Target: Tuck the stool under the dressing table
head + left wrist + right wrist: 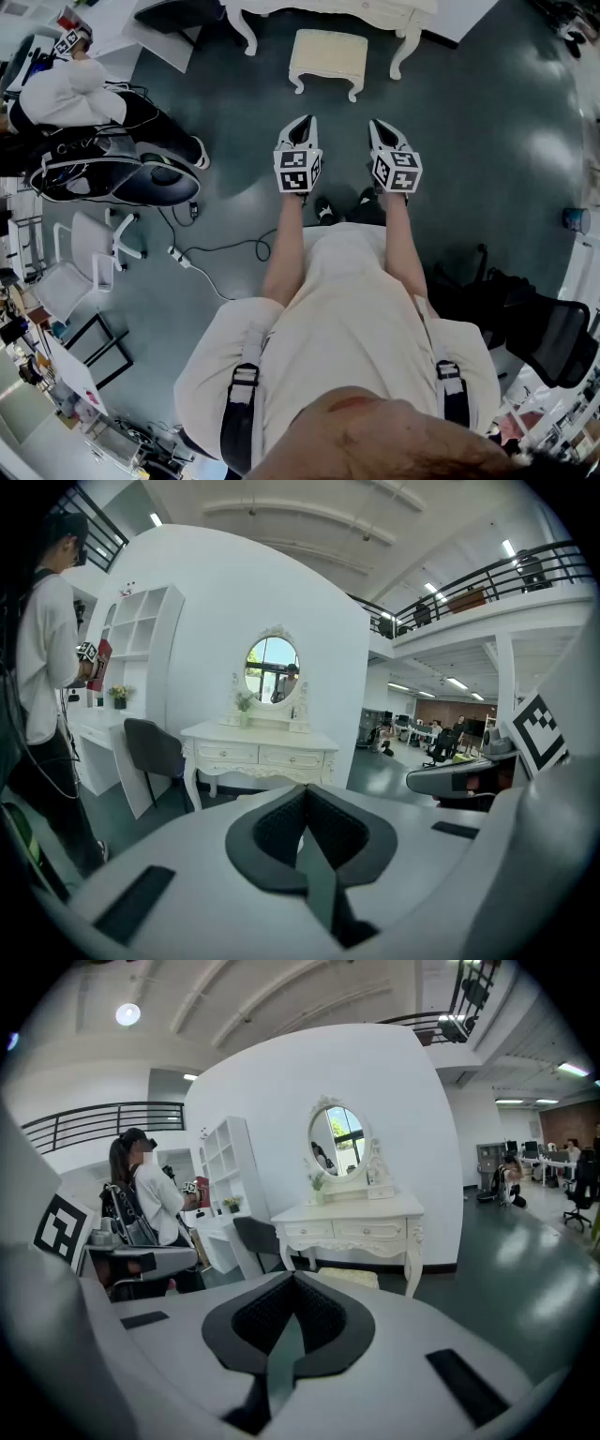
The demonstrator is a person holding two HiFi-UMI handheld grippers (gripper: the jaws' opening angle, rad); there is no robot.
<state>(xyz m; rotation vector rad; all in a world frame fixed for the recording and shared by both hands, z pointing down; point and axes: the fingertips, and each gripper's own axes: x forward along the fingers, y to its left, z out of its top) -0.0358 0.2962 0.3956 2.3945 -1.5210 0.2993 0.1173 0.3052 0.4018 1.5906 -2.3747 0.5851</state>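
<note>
Stool: top centre, just in front of dressing table, not yet tucked. Your left gripper and right gripper: both closed, empty, well apart from it.

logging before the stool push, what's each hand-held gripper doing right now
Left hand-held gripper: closed, empty.
Right hand-held gripper: closed, empty.

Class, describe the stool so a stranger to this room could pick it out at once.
Find the white dressing table with the oval mirror against the curved wall. The stool stands on the dark floor just before it. Unlike the dark grey chair beside the table, it is low, backless and cream, with curved legs.
</note>
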